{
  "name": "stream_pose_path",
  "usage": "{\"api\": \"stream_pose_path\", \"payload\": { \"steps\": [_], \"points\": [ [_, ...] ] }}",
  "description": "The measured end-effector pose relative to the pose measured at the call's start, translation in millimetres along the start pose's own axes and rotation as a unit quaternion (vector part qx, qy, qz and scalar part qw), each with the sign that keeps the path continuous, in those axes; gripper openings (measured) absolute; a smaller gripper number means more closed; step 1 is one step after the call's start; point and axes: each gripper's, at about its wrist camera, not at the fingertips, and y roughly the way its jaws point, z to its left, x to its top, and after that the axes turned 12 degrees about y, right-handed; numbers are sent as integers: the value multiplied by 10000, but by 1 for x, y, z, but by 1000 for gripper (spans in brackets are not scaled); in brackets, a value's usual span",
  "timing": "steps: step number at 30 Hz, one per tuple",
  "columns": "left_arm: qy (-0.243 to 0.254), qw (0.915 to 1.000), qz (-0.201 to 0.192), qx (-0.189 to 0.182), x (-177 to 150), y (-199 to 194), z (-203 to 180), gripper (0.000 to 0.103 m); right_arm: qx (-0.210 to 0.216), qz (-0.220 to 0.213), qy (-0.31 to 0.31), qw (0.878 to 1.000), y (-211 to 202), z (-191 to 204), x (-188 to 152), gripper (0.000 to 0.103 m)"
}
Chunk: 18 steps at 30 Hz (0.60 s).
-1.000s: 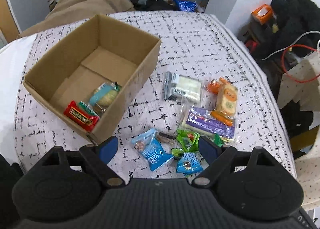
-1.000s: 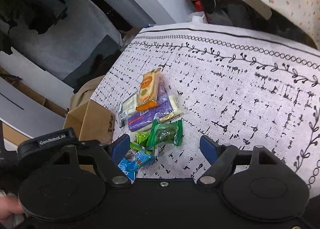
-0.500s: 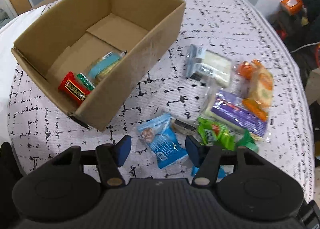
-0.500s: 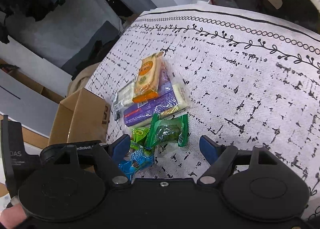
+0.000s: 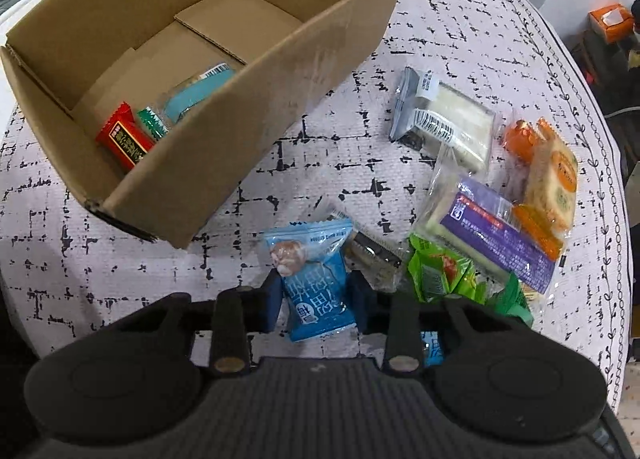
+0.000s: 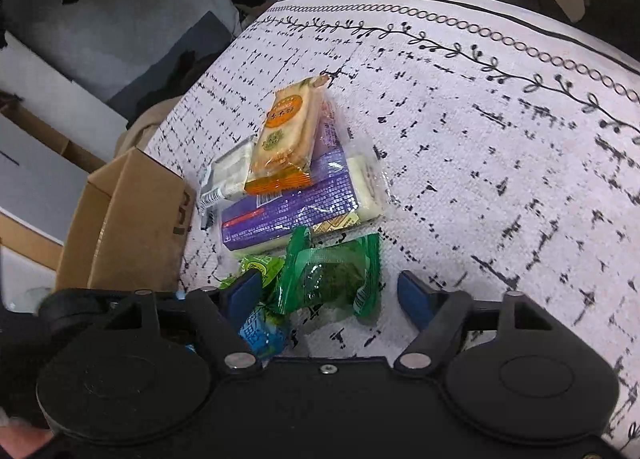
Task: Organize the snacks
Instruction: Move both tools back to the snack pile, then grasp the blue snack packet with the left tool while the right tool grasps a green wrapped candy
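Tabletop (image 5: 460, 31): patterned cloth; bare to the right of the snack pile, with its rounded edge close behind the right-hand snacks, so moves there have little margin.
Cardboard box (image 5: 280, 107): open-topped, set at the left as the collecting bin; its near wall stands just beside the loose snacks, so a carry must clear that rim.
Boxed snacks: red packet (image 5: 124, 139) and two others lie in the near corner; most of the floor is free.
Loose pile: purple packet (image 5: 496, 235) under the orange cracker pack (image 6: 288, 139).
Left gripper (image 5: 316, 295): fingers have just closed, pinching the blue packet (image 5: 316, 279).
Right gripper (image 6: 328, 295): fingers half-open and narrowing, straddling the green packet (image 6: 336, 275) without pressing it.
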Motion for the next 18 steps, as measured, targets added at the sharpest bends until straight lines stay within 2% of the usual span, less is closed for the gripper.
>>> {"api": "stream_pose_path", "payload": {
  "steps": [1, 2, 5, 12, 18],
  "points": [
    [9, 10000, -26, 6, 0, -2, 0, 34, -18, 3, -48, 10000, 2, 2, -1, 58],
    [19, 10000, -52, 4, 1, -4, -1, 34, -24, 17, -75, 10000, 4, 2, -1, 42],
    [42, 9999, -105, -22, 2, -10, -1, 34, 105, 103, 51, 9999, 4, -3, -1, 36],
    [263, 9990, -293, -227, 9, -34, -10, 33, 158, -127, 48, 9998, -12, -2, -3, 34],
    [750, 9942, -636, -439, 17, -60, -24, 33, 103, -320, -54, 9994, -30, 3, -7, 34]
  ]
}}
